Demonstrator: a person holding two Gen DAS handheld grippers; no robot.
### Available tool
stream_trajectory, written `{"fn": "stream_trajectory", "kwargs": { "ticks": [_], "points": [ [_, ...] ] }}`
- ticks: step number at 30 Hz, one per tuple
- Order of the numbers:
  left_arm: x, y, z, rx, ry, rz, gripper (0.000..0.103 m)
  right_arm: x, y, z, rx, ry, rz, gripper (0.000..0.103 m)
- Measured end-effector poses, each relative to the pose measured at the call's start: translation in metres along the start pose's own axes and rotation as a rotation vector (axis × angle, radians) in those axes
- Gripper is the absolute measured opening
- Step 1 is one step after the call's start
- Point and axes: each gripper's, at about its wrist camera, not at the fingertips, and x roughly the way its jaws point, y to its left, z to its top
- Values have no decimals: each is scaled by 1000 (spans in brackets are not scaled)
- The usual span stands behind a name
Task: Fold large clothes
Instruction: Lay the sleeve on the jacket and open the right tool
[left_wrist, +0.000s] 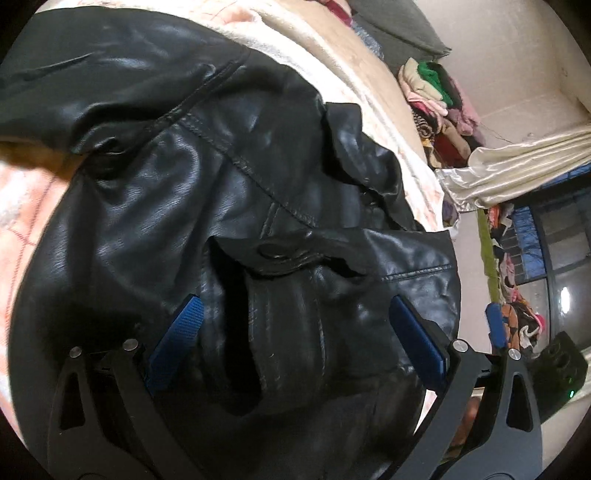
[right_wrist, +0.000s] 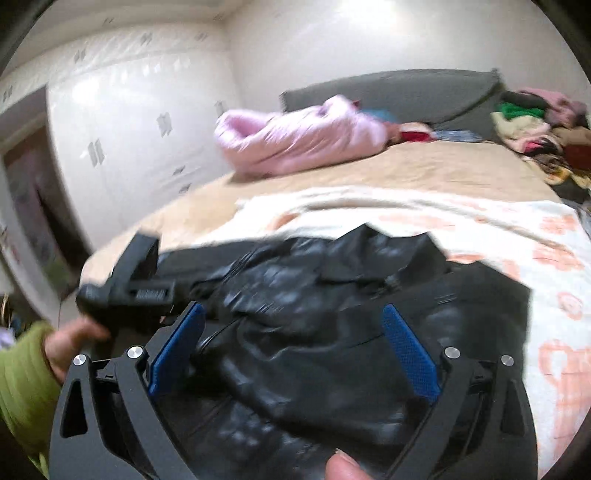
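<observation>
A black leather jacket (left_wrist: 207, 177) lies crumpled on the bed and fills the left wrist view; a cuff with a snap button (left_wrist: 275, 253) sits between the fingers. My left gripper (left_wrist: 295, 314) is open just above the jacket, blue pads wide apart, holding nothing. In the right wrist view the same jacket (right_wrist: 332, 314) lies blurred under my right gripper (right_wrist: 293, 317), which is open and empty. The left gripper's body (right_wrist: 129, 284) shows at the left of that view, held by a hand in a green sleeve.
The bed has a beige sheet (right_wrist: 424, 166) and a white blanket with orange flowers (right_wrist: 517, 251). A pink padded jacket (right_wrist: 295, 136) lies near the grey headboard (right_wrist: 406, 92). Piles of clothes (left_wrist: 439, 107) sit at the bed's far side. White wardrobe doors (right_wrist: 129, 129) stand left.
</observation>
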Motion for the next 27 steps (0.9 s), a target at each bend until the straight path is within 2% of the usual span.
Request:
{"fn": "stream_trajectory", "kwargs": {
  "ticks": [1,3,5,6,7,8,9,12,18,20,22,24,27],
  "points": [
    [1,-2,0,11,-12,-25,93,-4,-7,2,18,-11,-11,90],
    [2,-5,0,23,-11,-25,83,-11,-21,4,62,-32,-33,86],
    [2,-13,0,68,-27,-4,45,-18,-33,6,95,-52,-52,84],
    [1,-17,0,82,-33,9,41,-22,-40,7,111,-65,-66,83],
    [0,-21,1,101,-42,18,30,-26,-46,8,123,-77,-82,83],
    [-2,-25,1,124,-49,12,12,-29,-51,8,133,-86,-95,83],
    [-5,-29,2,137,-62,14,7,-32,-57,8,145,-96,-114,83],
    [-19,-49,5,201,-100,-21,3,-39,-74,7,180,-119,-173,83],
    [-81,-133,25,410,-242,-130,1,-62,-121,2,331,-183,-251,80],
    [-97,-155,33,465,-280,-146,1,-66,-134,-3,383,-195,-270,79],
    [-108,-166,37,517,-322,-138,1,-66,-147,-9,441,-197,-275,78],
    [-109,-166,40,556,-356,-97,1,-63,-156,-13,474,-183,-293,78],
    [-95,-146,49,557,-344,-44,1,-53,-161,-18,481,-142,-319,78]
  ]
}}
